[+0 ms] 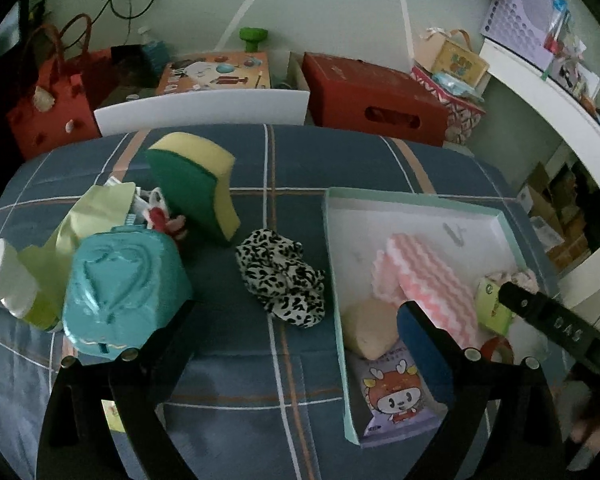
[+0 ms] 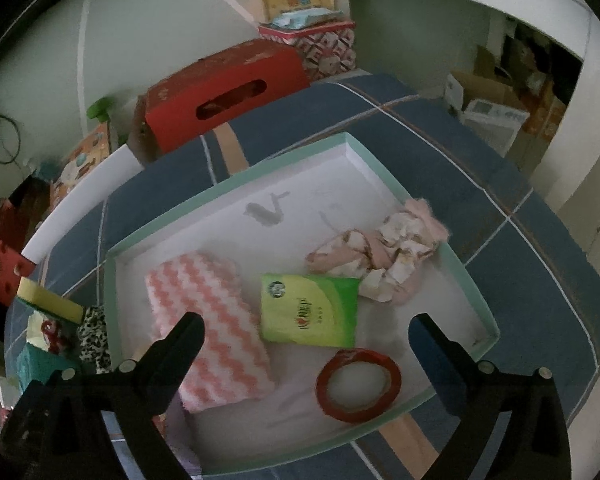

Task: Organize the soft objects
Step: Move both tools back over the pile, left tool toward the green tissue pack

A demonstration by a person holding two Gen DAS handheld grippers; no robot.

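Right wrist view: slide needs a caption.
Open right gripper hovers over tray holding pink cloth, green tissue pack, red tape roll.

We see the leopard scrunchie [image 1: 282, 278] mid-tabletop; the tray [image 1: 416, 196] at its right edge; our left tongs [image 1: 296, 312] gape empty.

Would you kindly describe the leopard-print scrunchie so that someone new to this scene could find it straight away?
Start at the blue plaid tablecloth, then find the shallow mint-rimmed box. The leopard-print scrunchie lies on the cloth just outside the box, between it and the upright yellow-green sponge. It is the only black-and-white spotted, ruffled fabric ring there.
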